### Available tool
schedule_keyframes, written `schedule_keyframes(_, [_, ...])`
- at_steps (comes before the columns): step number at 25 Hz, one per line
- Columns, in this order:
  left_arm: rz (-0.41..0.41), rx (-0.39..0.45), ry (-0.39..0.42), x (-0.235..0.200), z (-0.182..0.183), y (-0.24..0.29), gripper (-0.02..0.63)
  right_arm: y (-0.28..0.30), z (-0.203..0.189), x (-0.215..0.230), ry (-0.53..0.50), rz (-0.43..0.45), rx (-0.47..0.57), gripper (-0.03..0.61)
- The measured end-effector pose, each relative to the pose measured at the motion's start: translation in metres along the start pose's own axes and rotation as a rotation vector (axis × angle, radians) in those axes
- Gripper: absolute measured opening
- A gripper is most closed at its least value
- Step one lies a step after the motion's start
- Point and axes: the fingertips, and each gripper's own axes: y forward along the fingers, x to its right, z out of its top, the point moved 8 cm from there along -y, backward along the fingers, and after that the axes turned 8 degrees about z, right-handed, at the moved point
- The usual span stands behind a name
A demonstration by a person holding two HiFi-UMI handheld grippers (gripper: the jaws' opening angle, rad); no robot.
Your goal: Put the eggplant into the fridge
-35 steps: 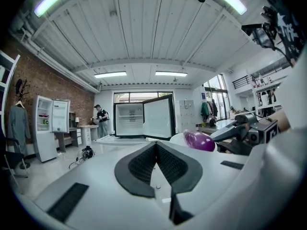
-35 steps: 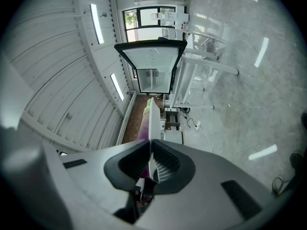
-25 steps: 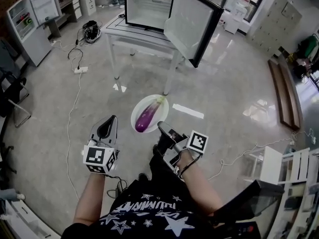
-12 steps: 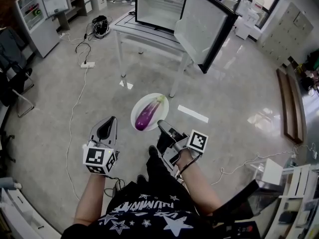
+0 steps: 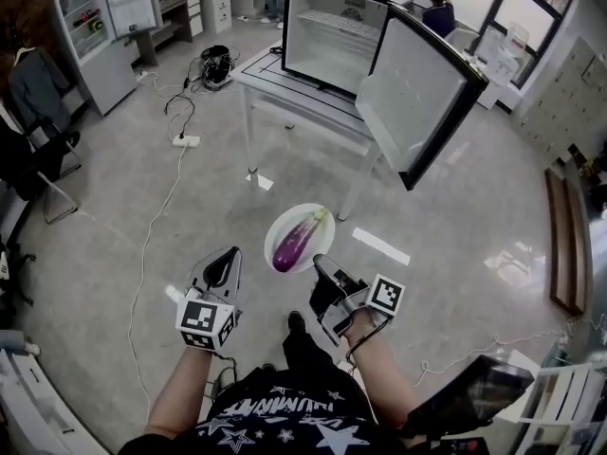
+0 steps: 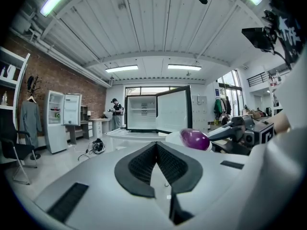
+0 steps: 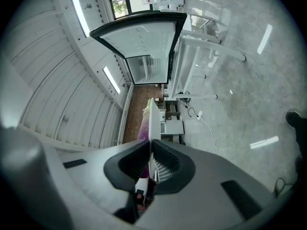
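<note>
Our right claw (image 5: 318, 260) is clamped on the near rim of a white plate (image 5: 277, 227). The eggplant (image 5: 294, 243) is lying on that plate, just ahead of the claw's tips, with its green stem end pointing away from us. In the right gripper view the plate shows edge-on, running straight out from between the jaws, with a sliver of purple alongside it.

Our left claw (image 5: 229, 254) is pinched closed with nothing in it; in its own view the two black pads meet at the tip. It hangs off to the left of the plate, near it but not touching, about level with the right claw. From the left gripper view the rounded purple end of the eggplant sits up and to the right of that claw's tip.

The fridge (image 5: 334, 25) is well ahead of both claws, standing on a white worktop (image 5: 266, 72). Its door (image 5: 417, 88) is swung wide open on the right side, and we can see white shelves inside. The plate is carried above the grey floor (image 5: 95, 282), between us and the worktop.
</note>
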Motion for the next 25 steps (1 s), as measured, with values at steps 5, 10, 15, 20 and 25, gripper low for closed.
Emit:
schedule_keyframes(5, [0.006, -0.005, 0.006, -0.003, 0.008, 0.046, 0.009, 0.024, 0.038, 0.01, 0.007, -0.009, -0.018, 0.02])
schedule_keyframes(10, [0.018, -0.006, 0.005, -0.005, 0.017, 0.09, 0.009, 0.047, 0.082, 0.016, 0.009, -0.009, -0.026, 0.021])
schedule_keyframes(15, [0.037, -0.011, -0.005, -0.002, 0.023, 0.125, 0.009, 0.069, 0.12, 0.018, 0.005, -0.007, -0.057, 0.021])
schedule_keyframes(20, [0.072, -0.005, -0.036, 0.002, 0.024, 0.144, 0.009, 0.078, 0.143, 0.02, 0.013, 0.013, -0.075, 0.021])
schedule_keyframes(25, [0.099, -0.003, -0.045, 0.002, 0.025, 0.155, 0.009, 0.086, 0.16, 0.026, 0.017, 0.0, -0.094, 0.021])
